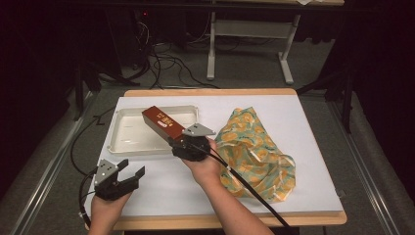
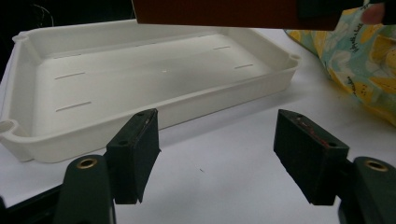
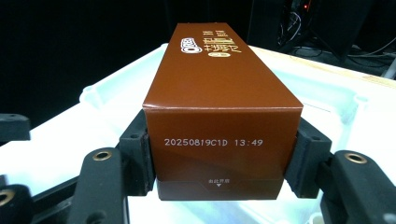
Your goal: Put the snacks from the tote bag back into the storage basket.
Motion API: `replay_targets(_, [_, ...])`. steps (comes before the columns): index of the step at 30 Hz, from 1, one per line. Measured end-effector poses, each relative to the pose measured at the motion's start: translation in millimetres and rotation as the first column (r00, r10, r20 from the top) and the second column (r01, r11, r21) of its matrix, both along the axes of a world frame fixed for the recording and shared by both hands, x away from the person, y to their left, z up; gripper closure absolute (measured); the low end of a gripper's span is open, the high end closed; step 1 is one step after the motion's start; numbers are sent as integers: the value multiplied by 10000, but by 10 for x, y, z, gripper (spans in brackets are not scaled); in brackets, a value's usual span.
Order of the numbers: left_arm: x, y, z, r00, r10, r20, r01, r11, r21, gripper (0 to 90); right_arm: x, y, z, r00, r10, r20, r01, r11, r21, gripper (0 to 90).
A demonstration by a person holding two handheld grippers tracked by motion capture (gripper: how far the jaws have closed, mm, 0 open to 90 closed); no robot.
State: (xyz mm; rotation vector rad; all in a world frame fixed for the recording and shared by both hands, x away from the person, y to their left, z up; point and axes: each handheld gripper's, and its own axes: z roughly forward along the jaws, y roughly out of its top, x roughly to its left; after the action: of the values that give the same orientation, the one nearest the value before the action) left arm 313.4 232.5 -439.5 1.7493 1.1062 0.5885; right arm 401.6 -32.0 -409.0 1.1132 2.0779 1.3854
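Brown carton [image 1: 160,121] is clamped by its near end in the right gripper [image 1: 188,145], held tilted above the white tray [image 1: 128,143], not resting in it. Left gripper [image 1: 119,180] sits near the table's front edge, jaws apart, nothing between them. Patterned cloth [image 1: 257,152] lies right of the tray.

The brown box [image 3: 219,107] is made of smooth card with a slight sheen, and its lettering is printed in pale ink. The white tray [image 2: 154,70] is moulded from smooth plastic with a soft gloss. The patterned cloth [image 1: 257,152] is seen as thin woven fabric, creased, with a faint shine along its folds. The table top [image 1: 161,191] is covered by a matt white sheet and edged in pale wood. The 2 black pads [image 2: 135,154] of the left gripper [image 2: 219,156] look matt and slightly rubbery.
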Motion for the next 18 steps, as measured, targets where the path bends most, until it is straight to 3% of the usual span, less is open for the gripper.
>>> replay_targets(10, [-4,-8,8,10000,-80,25,80,10000,5,318,168,159,-48,9998,-107,-195,97,9986,-511,396])
replay_targets(18, [0,-14,4,9999,-139,14,139,9999,-1,319,301,168,-114,9986,-302,-429,262,9955,-912,395])
